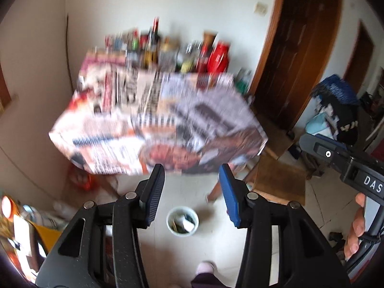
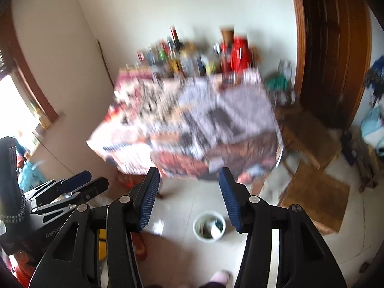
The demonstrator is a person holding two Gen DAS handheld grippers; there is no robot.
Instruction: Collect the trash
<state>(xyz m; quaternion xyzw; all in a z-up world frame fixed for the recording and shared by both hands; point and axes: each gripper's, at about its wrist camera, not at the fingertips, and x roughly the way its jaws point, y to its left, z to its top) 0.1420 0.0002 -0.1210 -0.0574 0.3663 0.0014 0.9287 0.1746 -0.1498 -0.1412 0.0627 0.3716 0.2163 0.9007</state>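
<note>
- Left gripper (image 1: 192, 172): we see its jaws parted with nothing between them, held high above the floor.
- Right gripper (image 2: 189, 176): likewise released and empty, beside the left one.
- White trash bucket (image 1: 183, 220): it stands on the tiled floor below both grippers, in front of the table (image 1: 153, 129), holding crumpled scraps.
- Table: covered with printed paper, blurred; bottles (image 1: 153, 45) crowd its far edge.

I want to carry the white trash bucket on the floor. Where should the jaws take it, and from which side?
Probably by the rim of the white bucket, coming straight down from above. It stands upright on the floor with its round mouth open upward, so one jaw could go inside and one outside. The near edge looks freest; trash fills the middle.
</note>
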